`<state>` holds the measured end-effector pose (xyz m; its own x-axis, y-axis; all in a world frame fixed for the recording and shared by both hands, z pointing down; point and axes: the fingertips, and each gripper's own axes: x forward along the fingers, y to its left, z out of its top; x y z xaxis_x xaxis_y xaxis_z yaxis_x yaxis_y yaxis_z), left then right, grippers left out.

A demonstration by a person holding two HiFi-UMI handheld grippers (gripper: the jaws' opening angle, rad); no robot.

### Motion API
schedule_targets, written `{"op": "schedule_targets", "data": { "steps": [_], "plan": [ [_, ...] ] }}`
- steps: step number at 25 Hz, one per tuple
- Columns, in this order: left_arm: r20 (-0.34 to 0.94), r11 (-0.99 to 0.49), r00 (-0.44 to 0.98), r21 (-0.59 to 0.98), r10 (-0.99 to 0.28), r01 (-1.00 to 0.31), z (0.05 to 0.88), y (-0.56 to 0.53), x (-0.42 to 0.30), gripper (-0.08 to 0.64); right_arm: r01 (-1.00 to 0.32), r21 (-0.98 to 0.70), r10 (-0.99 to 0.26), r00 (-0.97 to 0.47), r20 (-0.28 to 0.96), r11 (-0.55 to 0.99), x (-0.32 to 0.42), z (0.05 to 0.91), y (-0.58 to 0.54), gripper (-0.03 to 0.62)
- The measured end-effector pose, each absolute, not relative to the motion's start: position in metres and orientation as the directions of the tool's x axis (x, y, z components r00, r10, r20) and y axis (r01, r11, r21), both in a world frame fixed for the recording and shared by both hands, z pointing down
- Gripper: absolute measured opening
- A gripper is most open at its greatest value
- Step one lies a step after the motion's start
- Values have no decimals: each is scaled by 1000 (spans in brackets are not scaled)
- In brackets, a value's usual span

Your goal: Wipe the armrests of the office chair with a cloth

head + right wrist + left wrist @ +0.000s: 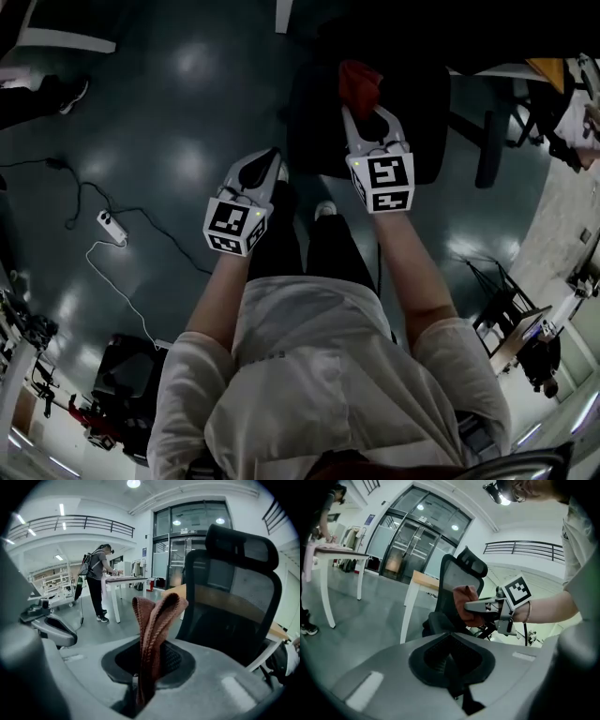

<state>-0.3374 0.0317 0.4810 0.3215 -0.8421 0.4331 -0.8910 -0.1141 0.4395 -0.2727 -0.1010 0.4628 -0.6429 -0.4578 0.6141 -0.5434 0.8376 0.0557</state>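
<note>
1. The right gripper (370, 120) is held out at 12 o'clock from the wearer's body. Its jaws are clamped on a reddish cloth (359, 82).
2. In the right gripper view the cloth (154, 630) rises from between the jaws as a folded, knitted strip. Its top curls over towards 1 o'clock.
3. The chair (236, 602) stands beyond the cloth at 2 o'clock in that view, facing the gripper, with a mesh back and headrest. The cloth looks clear of it, held in the air in front of the seat.
4. The left gripper (269, 169) sits at 8 o'clock from the right one, nearer the body. Its jaws are together, with nothing between them.
5. In the left gripper view the right gripper (474, 605) and the cloth show at 12 o'clock, in front of the chair back (457, 581).
6. On the dark floor (169, 112), a white power strip (111, 225) lies at 9 o'clock from the left gripper. A cable (66, 178) runs from it.
7. In the right gripper view, at 10 o'clock and far back, another person (97, 581) stands at a white tabletop (124, 578).
</note>
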Motion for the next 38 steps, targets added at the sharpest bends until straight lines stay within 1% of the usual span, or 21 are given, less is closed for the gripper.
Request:
{"op": "schedule_targets", "data": {
  "steps": [5, 9, 11, 15, 19, 25, 33, 38],
  "plan": [
    [458, -94, 359, 506, -813, -857, 519, 28, -335, 17, -447, 153, -420, -591, 689, 881, -310, 502, -129, 50],
    [452, -72, 375, 557, -810, -827, 536, 29, -331, 17, -351, 240, -406, -550, 729, 905, -330, 518, -144, 50],
    [447, -92, 397, 563, -802, -821, 540, 31, -325, 17, -316, 251, -391, -542, 744, 915, -336, 522, -145, 51],
    [447, -141, 423, 539, -788, -831, 543, 34, -317, 16, -290, 217, -350, -567, 746, 932, -344, 524, -135, 51],
    [446, -126, 415, 546, -793, -828, 545, 37, -316, 16, -257, 195, -312, -576, 756, 947, -348, 527, -117, 51],
    [443, -87, 393, 568, -806, -818, 542, 46, -312, 17, -225, 116, -233, -617, 752, 968, -349, 522, -78, 51],
    [433, -50, 363, 583, -825, -811, 539, 60, -309, 17, -214, 36, -171, -659, 733, 976, -333, 518, -27, 51],
    [438, -24, 329, 571, -837, -820, 534, 73, -306, 17, -231, -77, -108, -691, 715, 970, -312, 512, 18, 49]
  ]
}}
